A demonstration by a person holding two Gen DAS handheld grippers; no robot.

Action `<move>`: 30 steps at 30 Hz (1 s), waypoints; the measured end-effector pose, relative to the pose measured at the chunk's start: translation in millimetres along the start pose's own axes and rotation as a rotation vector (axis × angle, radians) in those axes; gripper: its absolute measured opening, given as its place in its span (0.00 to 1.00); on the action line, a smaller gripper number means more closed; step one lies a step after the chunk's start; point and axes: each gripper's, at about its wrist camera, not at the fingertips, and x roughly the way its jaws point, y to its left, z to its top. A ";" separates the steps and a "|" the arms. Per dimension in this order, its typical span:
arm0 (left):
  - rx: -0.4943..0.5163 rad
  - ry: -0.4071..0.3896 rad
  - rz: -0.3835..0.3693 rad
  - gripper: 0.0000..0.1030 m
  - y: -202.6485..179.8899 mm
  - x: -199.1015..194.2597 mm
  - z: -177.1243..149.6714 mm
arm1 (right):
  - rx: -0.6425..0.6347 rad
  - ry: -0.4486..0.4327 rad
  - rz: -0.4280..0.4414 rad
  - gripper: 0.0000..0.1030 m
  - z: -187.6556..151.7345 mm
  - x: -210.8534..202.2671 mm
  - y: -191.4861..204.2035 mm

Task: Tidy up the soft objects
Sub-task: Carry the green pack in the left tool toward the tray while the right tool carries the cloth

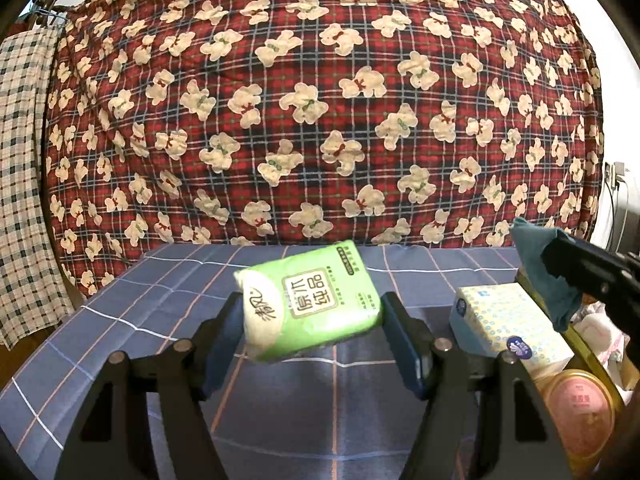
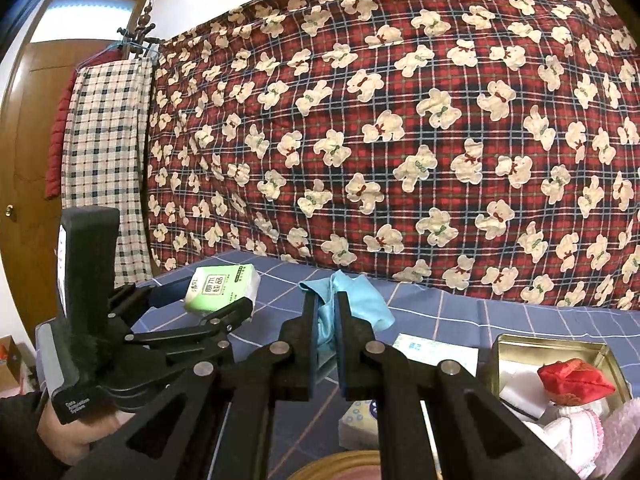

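Note:
A green tissue pack (image 1: pixel 320 280) hangs tilted above the blue checked tablecloth (image 1: pixel 140 320), with my left gripper (image 1: pixel 312 304) shut on its two sides. From the right wrist view the same green tissue pack (image 2: pixel 220 286) shows in the left gripper (image 2: pixel 216 296) at the left. My right gripper (image 2: pixel 326 300) is shut on a light blue cloth (image 2: pixel 364 304), which bunches between the pads and drapes forward. In the left wrist view the right gripper (image 1: pixel 556 264) enters from the right edge with the blue cloth (image 1: pixel 536 252) hanging from it.
A gold tin box (image 2: pixel 552 342) at the right holds a red pouch (image 2: pixel 576 380) and white and pink soft items. A white and blue tissue box (image 1: pixel 504 320) lies beside it, with a round pink-topped tin (image 1: pixel 580 404) nearer. A red bear-print quilt (image 1: pixel 320 100) hangs behind the table.

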 end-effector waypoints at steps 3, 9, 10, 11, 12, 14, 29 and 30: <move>0.000 -0.004 -0.001 0.66 0.2 -1.4 -0.1 | 0.014 0.005 -0.025 0.08 -0.5 0.3 -2.2; 0.003 -0.016 -0.005 0.66 -4.2 -6.0 -0.3 | 0.053 -0.040 -0.042 0.08 -4.7 -9.5 -10.7; 0.005 -0.017 -0.006 0.66 -5.1 -6.6 -0.4 | 0.055 -0.042 -0.042 0.08 -5.4 -10.2 -11.1; 0.007 -0.019 -0.006 0.66 -6.0 -7.2 -0.5 | 0.056 -0.044 -0.043 0.08 -6.0 -10.9 -10.9; 0.009 -0.021 -0.008 0.66 -7.4 -7.9 -0.7 | 0.054 -0.056 -0.047 0.08 -6.9 -13.2 -10.2; 0.012 -0.024 -0.010 0.66 -9.4 -9.0 -0.8 | 0.043 -0.072 -0.054 0.08 -9.1 -16.3 -7.9; 0.018 -0.038 -0.015 0.66 -18.2 -16.3 -2.0 | 0.002 -0.130 -0.123 0.08 -21.6 -30.4 -6.3; 0.018 -0.042 -0.015 0.66 -19.9 -17.8 -2.4 | -0.001 -0.130 -0.127 0.08 -22.1 -31.0 -6.2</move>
